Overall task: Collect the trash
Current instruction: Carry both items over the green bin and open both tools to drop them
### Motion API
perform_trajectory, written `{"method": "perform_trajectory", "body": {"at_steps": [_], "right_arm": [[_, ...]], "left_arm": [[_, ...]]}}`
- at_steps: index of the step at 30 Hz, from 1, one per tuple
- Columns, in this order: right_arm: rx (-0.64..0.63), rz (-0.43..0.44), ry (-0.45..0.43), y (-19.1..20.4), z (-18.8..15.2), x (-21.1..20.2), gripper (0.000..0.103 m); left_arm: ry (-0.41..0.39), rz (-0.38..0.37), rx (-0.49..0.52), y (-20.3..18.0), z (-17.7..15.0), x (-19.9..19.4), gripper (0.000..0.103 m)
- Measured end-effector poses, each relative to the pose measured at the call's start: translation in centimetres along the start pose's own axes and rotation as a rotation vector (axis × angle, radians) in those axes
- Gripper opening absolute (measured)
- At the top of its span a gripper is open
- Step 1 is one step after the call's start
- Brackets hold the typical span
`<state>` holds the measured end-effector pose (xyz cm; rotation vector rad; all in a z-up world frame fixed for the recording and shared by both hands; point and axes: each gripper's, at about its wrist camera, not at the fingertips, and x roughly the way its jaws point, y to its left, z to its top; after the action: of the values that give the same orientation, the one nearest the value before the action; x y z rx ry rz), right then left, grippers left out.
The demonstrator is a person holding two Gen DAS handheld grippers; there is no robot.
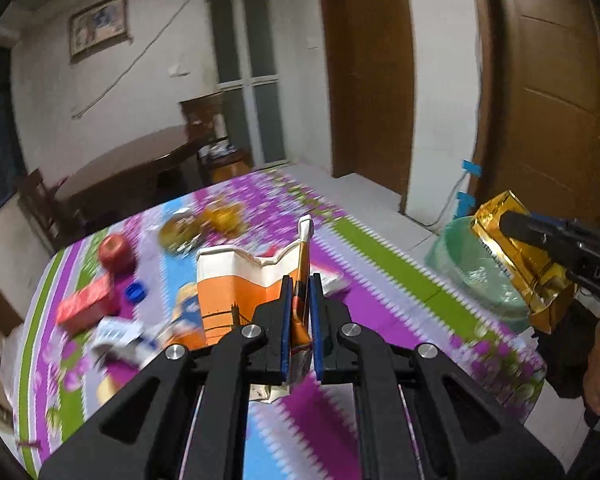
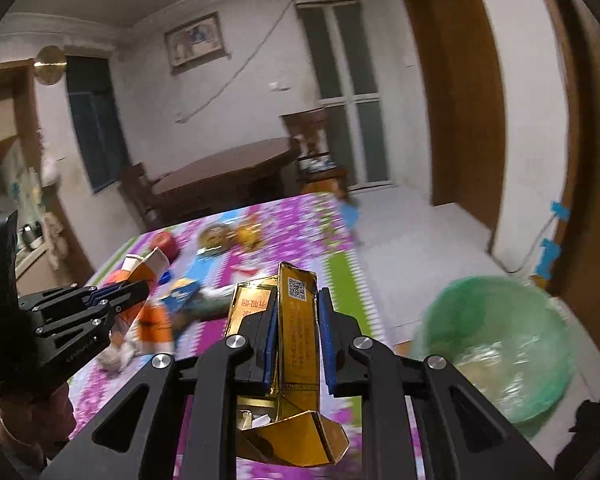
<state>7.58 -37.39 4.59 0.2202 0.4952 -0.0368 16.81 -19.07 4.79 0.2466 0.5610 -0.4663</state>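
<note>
My left gripper [image 1: 300, 280] is shut on the torn wall of a crushed orange-and-white paper cup [image 1: 236, 284], lifted above the flowered tablecloth [image 1: 380, 280]. In the right wrist view that same left gripper [image 2: 138, 290] shows at the left with the paper cup [image 2: 150, 268] in it. My right gripper [image 2: 298, 308] is shut on an opened gold cigarette box [image 2: 300, 328], also raised over the table. The left wrist view has this gold box [image 1: 516, 264] at the right, in front of a bin lined with a green bag [image 1: 460, 256]. The green-lined bin [image 2: 496, 344] stands beside the table's right edge.
On the cloth lie a red apple [image 1: 116, 252], a red box [image 1: 86, 306], a blue bottle cap [image 1: 134, 292], yellow wrappers [image 1: 204, 224], a blue packet [image 2: 180, 298] and white crumpled paper [image 2: 114, 356]. Behind stand a dark wooden table [image 2: 228, 172] and brown doors [image 1: 552, 92].
</note>
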Motion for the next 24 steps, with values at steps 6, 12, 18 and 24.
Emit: {"method": "perform_trajectory", "body": {"at_steps": [6, 12, 18, 24], "right_arm": [[-0.023, -0.148, -0.004, -5.6, 2.4, -1.7, 0.019], [-0.023, -0.281, 0.041, -11.9, 4.7, -2.7, 0.019], [0.002, -0.394, 0.11, -18.1, 5.4, -2.7, 0.019], [0.057, -0.443, 0.19, -23.0, 5.0, -2.1, 0.019]], "left_arm": [[-0.01, -0.062, 0.094, -5.5, 2.8, 2.7, 0.007], [-0.01, -0.124, 0.172, -9.9, 4.7, 5.5, 0.007], [0.009, -0.19, 0.233, -13.6, 6.4, 9.1, 0.007], [0.044, -0.258, 0.289, -17.0, 7.6, 11.9, 0.007]]}}
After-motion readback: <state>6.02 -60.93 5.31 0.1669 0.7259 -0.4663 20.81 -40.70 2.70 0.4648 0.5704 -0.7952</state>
